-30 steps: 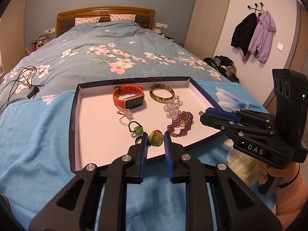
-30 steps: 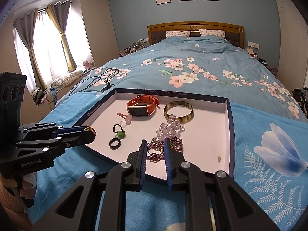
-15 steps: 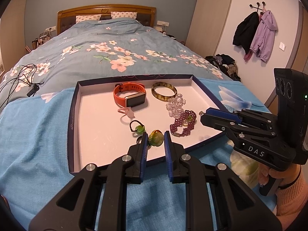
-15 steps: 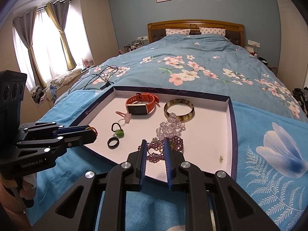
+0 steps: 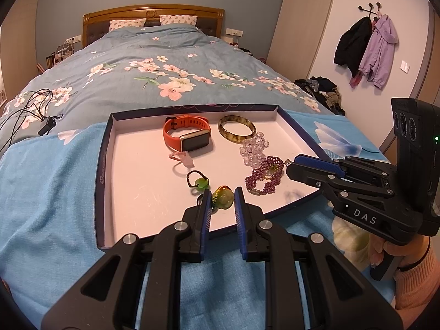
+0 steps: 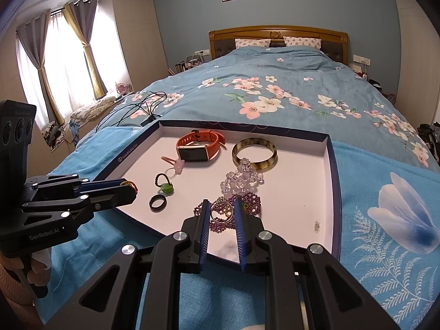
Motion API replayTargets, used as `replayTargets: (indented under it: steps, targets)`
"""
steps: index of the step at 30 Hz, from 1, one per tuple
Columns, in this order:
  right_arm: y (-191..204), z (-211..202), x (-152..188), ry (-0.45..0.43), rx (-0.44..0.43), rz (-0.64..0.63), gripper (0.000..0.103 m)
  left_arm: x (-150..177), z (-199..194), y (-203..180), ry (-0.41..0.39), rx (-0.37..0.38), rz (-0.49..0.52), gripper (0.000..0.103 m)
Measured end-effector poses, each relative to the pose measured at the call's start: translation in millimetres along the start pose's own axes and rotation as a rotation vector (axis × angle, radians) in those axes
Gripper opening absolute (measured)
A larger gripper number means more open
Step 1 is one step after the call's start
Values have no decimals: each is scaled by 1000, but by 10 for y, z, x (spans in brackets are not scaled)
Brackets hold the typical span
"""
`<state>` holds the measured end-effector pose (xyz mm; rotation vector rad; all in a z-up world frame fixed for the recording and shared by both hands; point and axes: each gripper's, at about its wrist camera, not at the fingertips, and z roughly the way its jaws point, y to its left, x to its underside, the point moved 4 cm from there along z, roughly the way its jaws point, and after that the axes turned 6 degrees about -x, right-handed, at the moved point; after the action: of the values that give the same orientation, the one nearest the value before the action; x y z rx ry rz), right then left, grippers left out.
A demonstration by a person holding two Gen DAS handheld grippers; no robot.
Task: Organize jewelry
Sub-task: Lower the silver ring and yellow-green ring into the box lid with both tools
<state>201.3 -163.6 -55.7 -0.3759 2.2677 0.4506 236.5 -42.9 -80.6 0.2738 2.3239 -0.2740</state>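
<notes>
The left gripper (image 5: 222, 202) was clenched on a green-and-amber carved pendant (image 5: 222, 199) over the near edge of the shallow navy-rimmed white tray (image 5: 102, 162), while the right gripper (image 6: 222, 211), equally near, pinched a thin silver ring (image 6: 221, 211) above the purple beaded bracelet (image 5: 265, 176).

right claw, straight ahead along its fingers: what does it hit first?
The right claw already holds a silver ring. Straight on, it would likely meet the purple bead bracelet first, then the clear crystal beads. Height above the tray is unclear.

Left tongs (image 5: 222, 200) clamped, right tongs (image 6: 222, 210) clamped — both held level.
</notes>
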Motion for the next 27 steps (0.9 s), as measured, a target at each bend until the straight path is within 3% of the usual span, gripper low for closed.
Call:
replayTargets:
  steps: [27]
  targets:
    - [-54, 91, 20, 25, 12, 2, 16, -1, 34, 4, 5, -4, -3, 17]
